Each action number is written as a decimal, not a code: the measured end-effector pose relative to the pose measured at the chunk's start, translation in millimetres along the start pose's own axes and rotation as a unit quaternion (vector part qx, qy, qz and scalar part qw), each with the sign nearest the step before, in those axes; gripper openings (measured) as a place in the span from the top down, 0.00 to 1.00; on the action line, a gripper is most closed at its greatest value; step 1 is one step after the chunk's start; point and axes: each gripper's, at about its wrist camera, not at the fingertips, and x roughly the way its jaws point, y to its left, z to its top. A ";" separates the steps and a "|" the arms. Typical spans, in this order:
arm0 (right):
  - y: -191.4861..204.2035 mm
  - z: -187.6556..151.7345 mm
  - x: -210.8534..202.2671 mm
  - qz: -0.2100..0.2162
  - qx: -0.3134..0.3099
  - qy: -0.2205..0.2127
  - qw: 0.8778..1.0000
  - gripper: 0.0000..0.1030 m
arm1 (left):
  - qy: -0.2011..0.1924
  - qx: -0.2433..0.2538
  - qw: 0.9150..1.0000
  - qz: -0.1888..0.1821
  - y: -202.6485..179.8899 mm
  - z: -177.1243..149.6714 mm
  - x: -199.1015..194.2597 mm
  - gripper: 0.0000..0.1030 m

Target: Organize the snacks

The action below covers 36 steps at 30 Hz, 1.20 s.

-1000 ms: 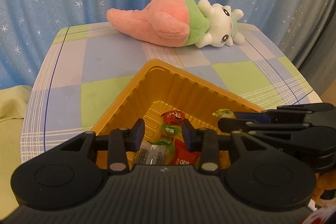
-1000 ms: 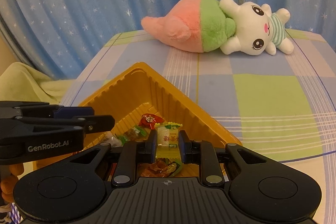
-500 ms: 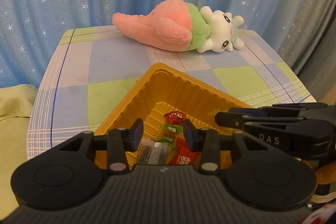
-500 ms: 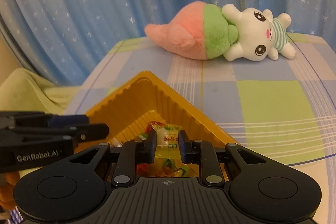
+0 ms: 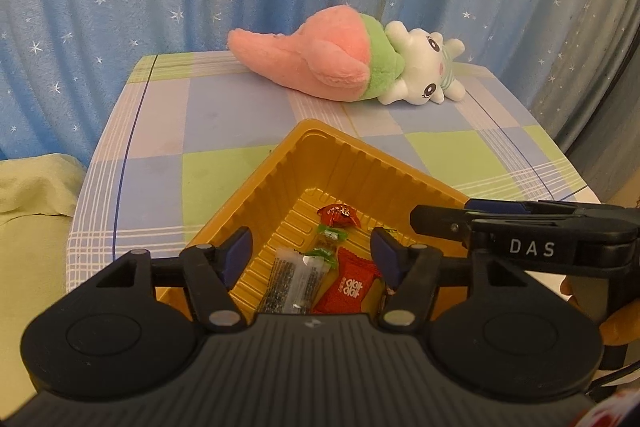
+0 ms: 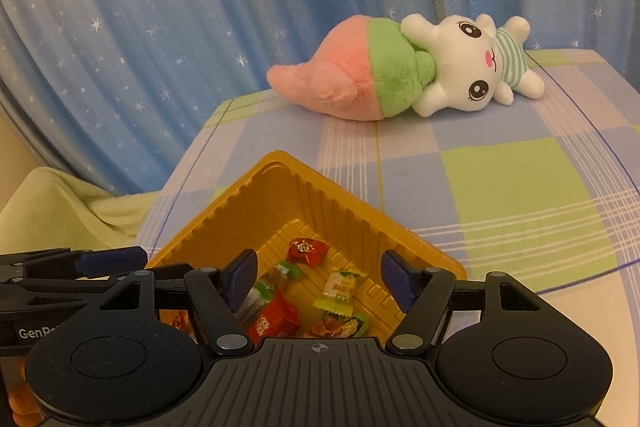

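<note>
Behind everything, a blue star-speckled curtain (image 5: 120,7) hangs past a table under a blue-and-green checked cloth (image 6: 500,187), where a pink-and-green plush toy (image 6: 400,75) lies on its side at the far edge. Nearer sits an orange plastic tray (image 5: 260,187) holding the wrapped snacks (image 5: 348,287). Over it hover the left gripper (image 5: 312,251) and right gripper (image 6: 318,273), fingers apart and widening, gripping nothing, a yellow-green packet (image 6: 340,289) lying loose below the right.
</note>
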 end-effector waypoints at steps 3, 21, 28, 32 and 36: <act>2.0 -2.3 -4.9 -0.002 0.002 -0.001 1.000 0.33 | -0.002 -0.002 1.000 0.002 -0.4 -2.5 -6.8 0.33; 0.2 -32.0 -70.6 -0.006 0.027 -0.019 0.999 0.16 | -0.012 0.009 1.000 0.018 -26.1 -32.8 -65.7 0.24; -7.4 -54.6 -112.3 -0.011 0.019 -0.023 0.999 0.13 | -0.018 -0.001 0.999 0.035 -49.2 -56.6 -98.0 0.24; -12.9 -70.8 -138.2 -0.020 0.005 -0.019 1.000 0.13 | -0.019 -0.004 0.999 0.041 -69.4 -72.8 -116.1 0.24; -17.2 -89.1 -163.8 -0.023 -0.007 -0.016 1.000 0.13 | -0.019 -0.003 0.999 0.045 -91.6 -91.3 -132.3 0.24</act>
